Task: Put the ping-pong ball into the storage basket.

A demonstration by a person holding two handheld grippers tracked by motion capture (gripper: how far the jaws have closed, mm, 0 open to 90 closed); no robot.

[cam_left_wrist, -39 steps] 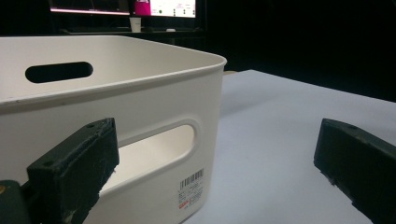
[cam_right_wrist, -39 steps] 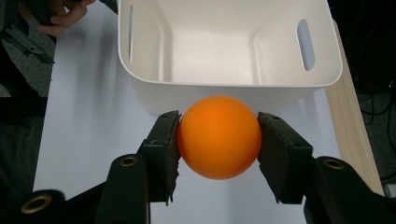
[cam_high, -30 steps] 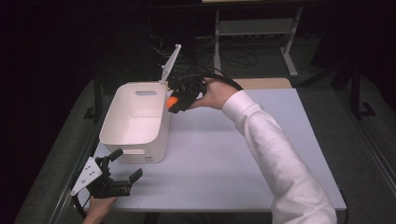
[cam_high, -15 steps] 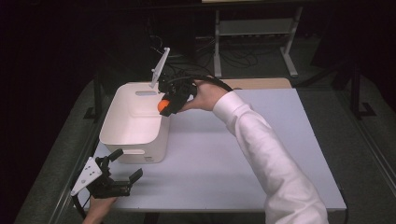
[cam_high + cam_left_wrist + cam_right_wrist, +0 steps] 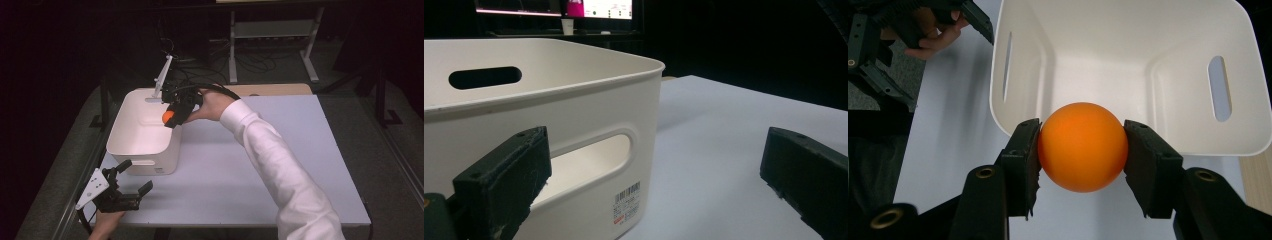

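An orange ball point(image 5: 1082, 147) is pinched between the two black pads of my right gripper point(image 5: 1082, 150). Seen from above, that right gripper point(image 5: 170, 118) holds the ball point(image 5: 168, 117) over the right rim of a white plastic bin point(image 5: 116, 131), near its far corner. The bin point(image 5: 1128, 50) has slot handles, and nothing shows inside it. My left gripper point(image 5: 136, 176) rests at the table's front left, just before the bin's near wall point(image 5: 574, 100). Its jaws stand wide apart with nothing between them, as the left gripper view point(image 5: 654, 175) shows.
The bin stands on a white table top point(image 5: 280, 150), which has free room to its right. A wooden board point(image 5: 280, 90) lies along the far edge. Cables and a metal rack point(image 5: 270, 35) stand behind the table in the dark.
My right gripper has carried the orange ball leftward, from beside the bin's right wall to over its rim. The left gripper has stayed where it was.
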